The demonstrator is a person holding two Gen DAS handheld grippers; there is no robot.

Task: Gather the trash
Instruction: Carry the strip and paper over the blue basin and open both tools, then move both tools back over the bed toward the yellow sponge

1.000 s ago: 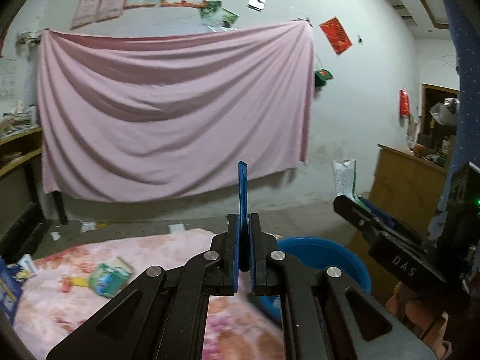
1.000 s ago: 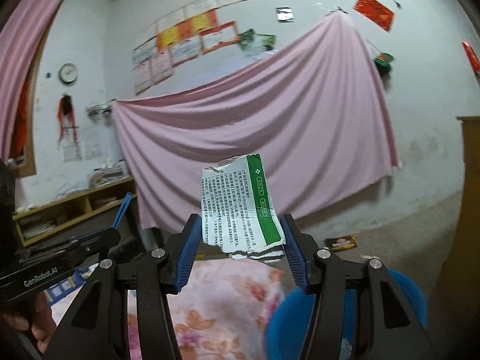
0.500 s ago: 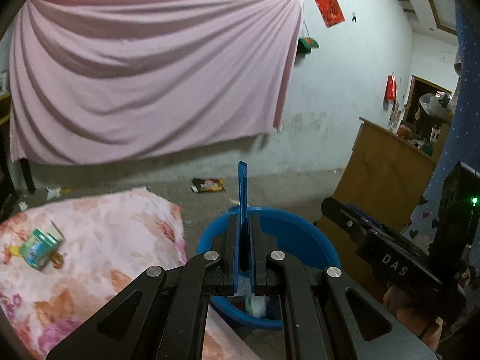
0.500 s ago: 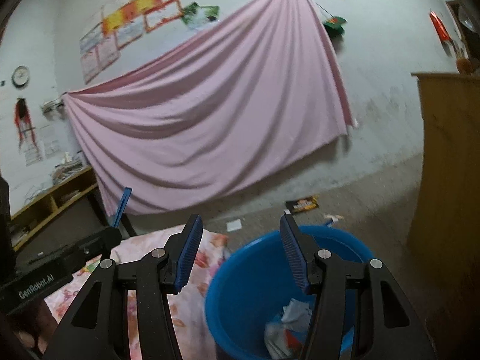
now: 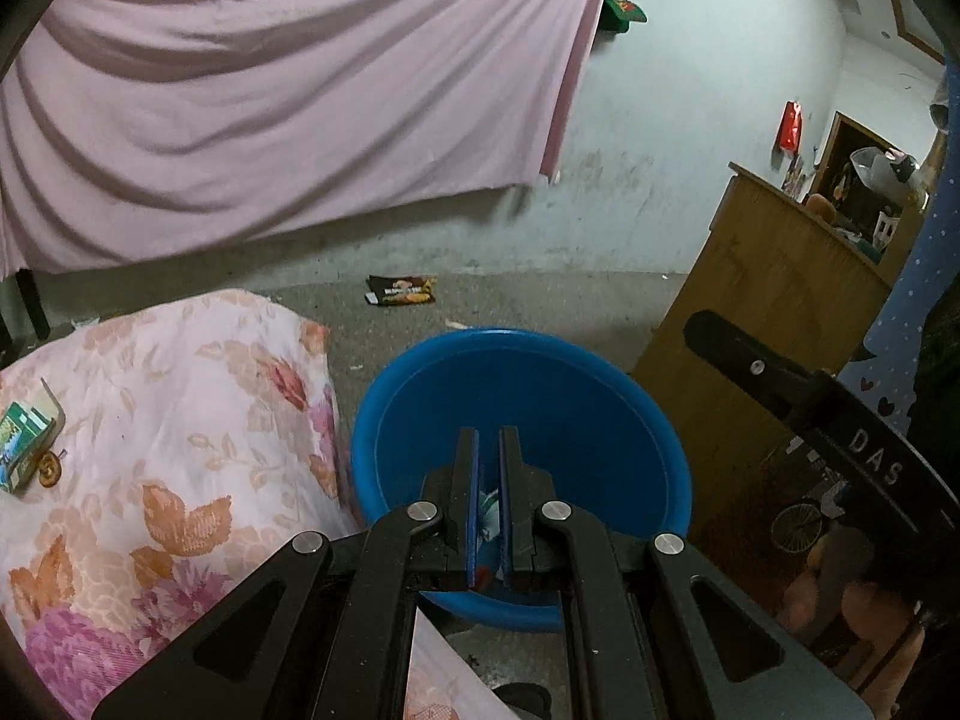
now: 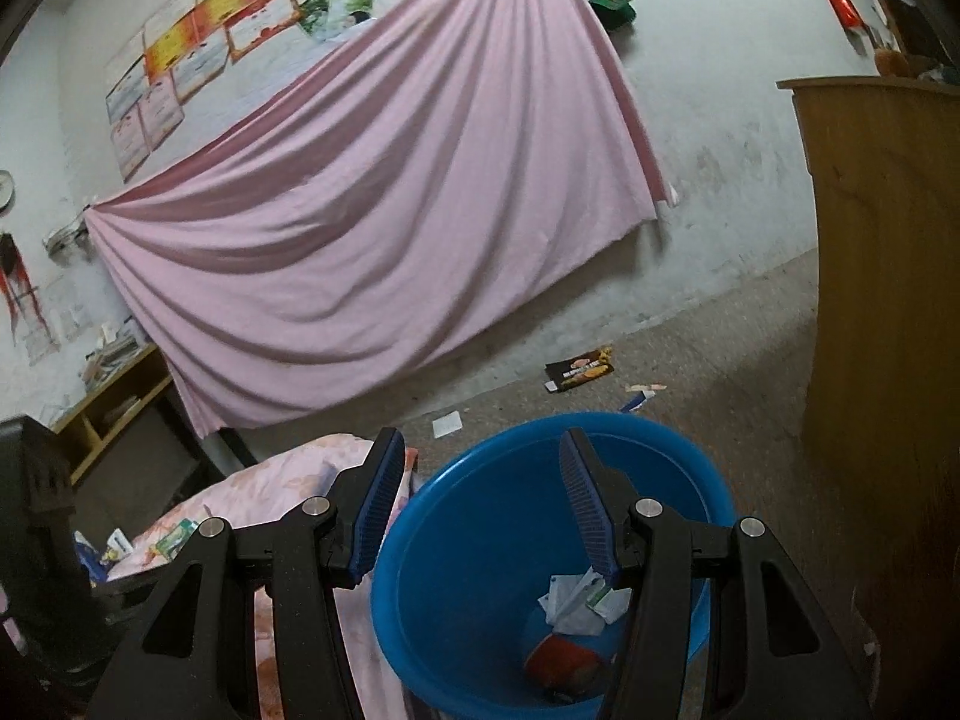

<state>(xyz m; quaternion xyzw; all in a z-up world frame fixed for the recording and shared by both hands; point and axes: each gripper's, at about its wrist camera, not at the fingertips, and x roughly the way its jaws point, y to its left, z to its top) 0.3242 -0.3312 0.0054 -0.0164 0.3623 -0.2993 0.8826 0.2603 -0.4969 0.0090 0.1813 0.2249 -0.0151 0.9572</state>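
Hovering above the round blue plastic basin (image 6: pixel 708 498), the right gripper (image 6: pixel 480 504) has its two ribbed blue pads spread wide apart with nothing between them. In the lower centre of the right wrist view, the basin's smooth inside holds crumpled white and green paper (image 6: pixel 579 600) and a red wrapper (image 6: pixel 561 663) at the bottom.

The left gripper (image 5: pixel 486 480) sits in the lower centre of its own view, jaws drawn nearly together with only a narrow slit between the flat blue pads and nothing clamped; through the slit a scrap of the paper (image 5: pixel 489 510) in the basin (image 5: pixel 522 396) shows.

Only the left view shows the green carton (image 5: pixel 24 444) lying at the far left on the soft floral quilt (image 5: pixel 180 420). Only the right view shows a white slip (image 6: pixel 447 423) and small scraps (image 6: pixel 642 396) on the rough concrete floor. Both views show one dark snack packet (image 5: pixel 401 290) lying flat on the floor beyond the basin, below the draped pink sheet (image 5: pixel 270 90). A wooden cabinet (image 5: pixel 768 300) stands at the right.
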